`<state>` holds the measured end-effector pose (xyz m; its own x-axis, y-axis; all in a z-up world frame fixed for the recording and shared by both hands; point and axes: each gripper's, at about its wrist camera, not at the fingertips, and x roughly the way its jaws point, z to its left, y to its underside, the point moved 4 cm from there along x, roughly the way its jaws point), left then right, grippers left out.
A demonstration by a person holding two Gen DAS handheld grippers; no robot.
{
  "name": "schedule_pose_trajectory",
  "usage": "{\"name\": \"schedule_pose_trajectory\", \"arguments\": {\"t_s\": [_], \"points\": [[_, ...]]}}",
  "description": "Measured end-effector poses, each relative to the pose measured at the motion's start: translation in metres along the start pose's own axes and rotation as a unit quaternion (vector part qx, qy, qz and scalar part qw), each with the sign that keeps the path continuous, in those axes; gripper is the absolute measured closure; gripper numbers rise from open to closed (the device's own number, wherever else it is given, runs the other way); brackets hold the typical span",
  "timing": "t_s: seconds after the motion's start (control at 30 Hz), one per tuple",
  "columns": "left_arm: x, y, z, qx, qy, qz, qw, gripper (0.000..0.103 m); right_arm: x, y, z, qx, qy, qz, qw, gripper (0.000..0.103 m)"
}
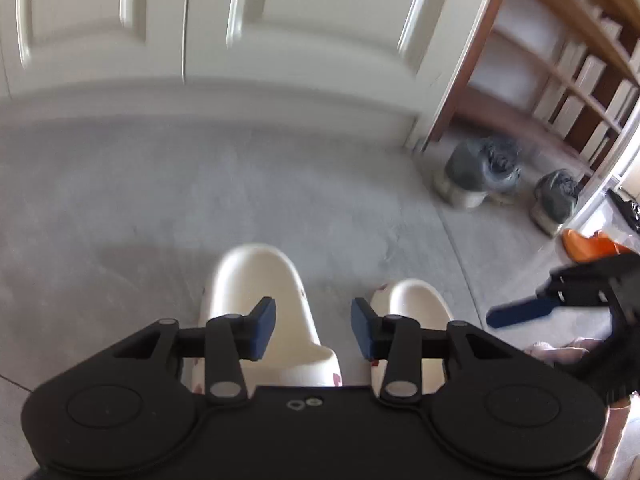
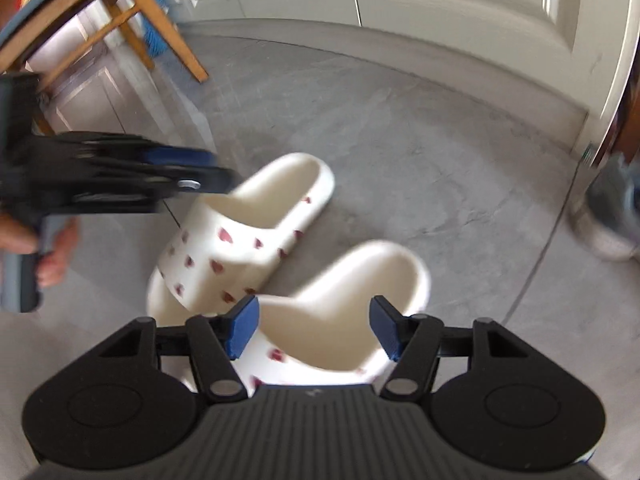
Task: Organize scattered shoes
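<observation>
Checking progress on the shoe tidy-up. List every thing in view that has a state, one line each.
Left slipper: flat on the floor, upright, not held.
Right slipper: flat on the floor beside it, toe ends close, not held.
Grey sneakers: standing on the floor by the shelf, apart.
Left gripper: open, nothing between the fingers.
Right gripper: open above the right slipper, not pressing it.
Doors: closed.

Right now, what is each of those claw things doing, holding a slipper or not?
Left gripper: open, holding nothing, above the slippers.
Right gripper: open, empty, over the nearer slipper.
</observation>
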<state>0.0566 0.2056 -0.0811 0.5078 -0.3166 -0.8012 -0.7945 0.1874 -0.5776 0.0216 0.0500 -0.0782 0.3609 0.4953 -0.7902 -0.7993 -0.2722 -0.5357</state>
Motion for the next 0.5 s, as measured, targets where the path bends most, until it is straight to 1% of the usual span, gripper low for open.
{"name": "schedule_pose_trajectory", "arguments": {"t_s": [0.07,0.1,0.17,0.27,0.33,0.4,0.5], "points": [[0.005,0.01,0.0,-0.01,0.013,0.029,0.9994,0.062,0.008,0.004,0.01,-0.001,-0.011,0.012,1.0,0.038],[0.003,0.016,0.001,-0.016,0.02,0.028,0.9993,0.062,0.012,0.006,0.014,-0.002,-0.019,0.019,1.0,0.038],[-0.005,0.028,-0.001,-0.013,0.034,0.034,0.9988,0.062,0.015,0.012,0.021,-0.011,-0.032,0.033,0.999,0.036],[-0.015,0.042,-0.006,-0.007,0.051,0.046,0.9976,0.062,0.016,0.02,0.027,-0.045,-0.038,0.04,0.997,0.034],[-0.022,0.051,-0.008,-0.013,0.08,0.06,0.9949,0.059,0.015,0.023,0.028,-0.054,-0.05,0.053,0.996,0.034],[-0.024,0.057,-0.013,-0.016,0.104,0.072,0.9918,0.058,0.012,0.026,0.028,-0.061,-0.073,0.071,0.993,0.034],[-0.027,0.065,-0.02,-0.028,0.132,0.091,0.9867,0.057,0.009,0.035,0.033,-0.088,-0.099,0.09,0.987,0.033]]}}
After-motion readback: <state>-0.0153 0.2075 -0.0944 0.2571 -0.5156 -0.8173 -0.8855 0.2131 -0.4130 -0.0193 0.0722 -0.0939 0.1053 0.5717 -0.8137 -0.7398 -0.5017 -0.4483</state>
